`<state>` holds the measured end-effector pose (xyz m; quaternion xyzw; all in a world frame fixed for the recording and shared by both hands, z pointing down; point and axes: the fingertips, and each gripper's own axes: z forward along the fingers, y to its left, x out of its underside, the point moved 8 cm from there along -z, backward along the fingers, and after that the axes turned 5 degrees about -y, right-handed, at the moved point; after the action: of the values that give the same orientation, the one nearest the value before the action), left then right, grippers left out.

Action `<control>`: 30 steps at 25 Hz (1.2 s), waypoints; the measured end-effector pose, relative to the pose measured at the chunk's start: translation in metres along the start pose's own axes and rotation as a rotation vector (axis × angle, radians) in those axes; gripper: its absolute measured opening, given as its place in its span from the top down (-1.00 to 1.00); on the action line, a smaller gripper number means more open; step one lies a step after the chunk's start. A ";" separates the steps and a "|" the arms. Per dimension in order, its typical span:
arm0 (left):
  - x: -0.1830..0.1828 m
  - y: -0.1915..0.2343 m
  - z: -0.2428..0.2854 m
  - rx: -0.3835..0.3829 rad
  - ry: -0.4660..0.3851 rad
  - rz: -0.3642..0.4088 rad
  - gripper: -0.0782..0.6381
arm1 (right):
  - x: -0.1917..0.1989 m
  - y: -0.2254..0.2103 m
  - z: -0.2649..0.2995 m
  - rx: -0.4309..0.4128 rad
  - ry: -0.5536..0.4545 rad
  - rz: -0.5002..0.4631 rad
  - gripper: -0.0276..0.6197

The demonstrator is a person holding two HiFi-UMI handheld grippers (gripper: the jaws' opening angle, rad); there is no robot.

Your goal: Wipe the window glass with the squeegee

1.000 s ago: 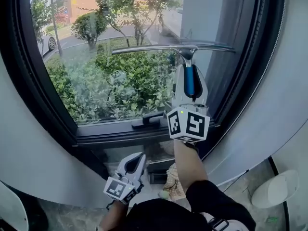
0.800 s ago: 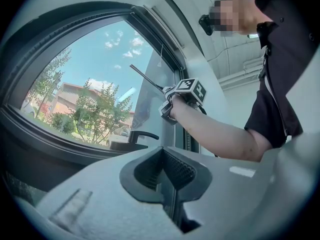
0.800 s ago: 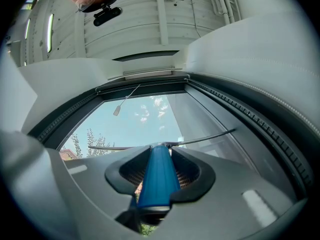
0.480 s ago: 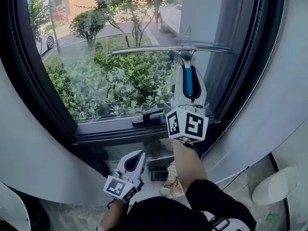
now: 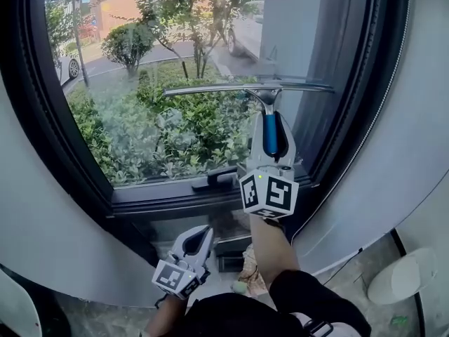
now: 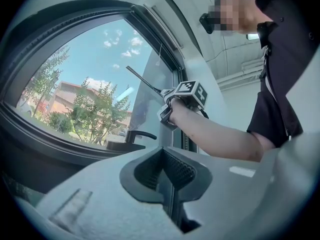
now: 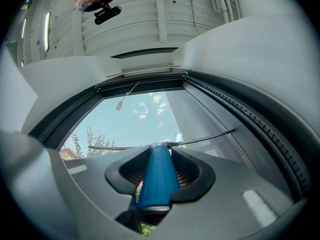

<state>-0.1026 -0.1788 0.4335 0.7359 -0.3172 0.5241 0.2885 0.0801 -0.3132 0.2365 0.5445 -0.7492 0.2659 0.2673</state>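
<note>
Right gripper (image 5: 270, 130): clamped on blue handle of squeegee (image 5: 247, 88).
Squeegee: blade level against window glass (image 5: 133, 111), mid-pane.
Left gripper (image 5: 192, 243): jaws together, empty, low under sill.
In blade's way: black window handle (image 5: 217, 177) on lower frame.

One squeegee (image 5: 245, 88) lies against one window (image 5: 154, 118), which has one dark lever handle (image 5: 217, 178) at lower centre. Two grippers show: the right gripper (image 5: 270, 121) mid-frame and the left gripper (image 5: 200, 232) at the bottom. Outside stand two cars: a white car (image 5: 65, 66) at upper left and a second car (image 5: 245, 28) at upper centre.
</note>
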 end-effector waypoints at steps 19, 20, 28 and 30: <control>0.000 -0.002 0.001 -0.004 -0.006 0.023 0.78 | 0.015 -0.004 -0.024 -0.005 0.058 -0.008 0.51; 0.000 -0.003 0.001 -0.003 -0.004 0.022 0.78 | 0.016 -0.005 -0.025 -0.006 0.061 -0.011 0.51; 0.001 -0.006 0.001 0.001 -0.006 0.016 0.78 | 0.021 -0.004 -0.034 -0.010 0.081 -0.022 0.51; 0.003 -0.006 0.000 -0.002 -0.004 0.012 0.78 | 0.024 -0.005 -0.037 -0.007 0.088 -0.026 0.50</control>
<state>-0.0977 -0.1754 0.4356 0.7348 -0.3224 0.5240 0.2855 0.0823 -0.3046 0.2801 0.5410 -0.7306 0.2833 0.3054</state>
